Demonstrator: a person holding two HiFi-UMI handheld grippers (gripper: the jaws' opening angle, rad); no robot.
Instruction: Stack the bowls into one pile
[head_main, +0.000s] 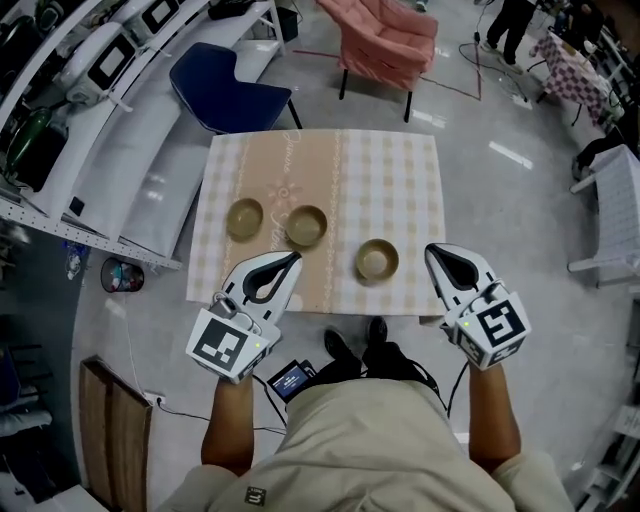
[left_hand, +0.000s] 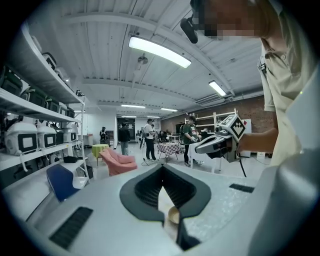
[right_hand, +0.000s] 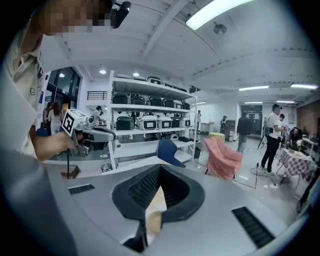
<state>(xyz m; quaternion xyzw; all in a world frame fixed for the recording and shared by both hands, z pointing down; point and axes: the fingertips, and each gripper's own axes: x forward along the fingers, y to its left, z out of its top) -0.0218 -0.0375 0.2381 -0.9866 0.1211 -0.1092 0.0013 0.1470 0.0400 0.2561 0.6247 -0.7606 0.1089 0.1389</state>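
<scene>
Three tan bowls sit apart on the checked tablecloth: a left bowl, a middle bowl and a right bowl closer to the near edge. My left gripper hovers over the near edge just below the middle bowl, jaws together and holding nothing. Off the table's near right corner, my right gripper is shut and empty, to the right of the right bowl. A sliver of a bowl shows through the left gripper's hollow, and another bowl through the right one's.
A blue chair and a pink armchair stand beyond the table's far edge. Shelving with equipment runs along the left, and a white chair is at the right. A wooden board lies on the floor at lower left.
</scene>
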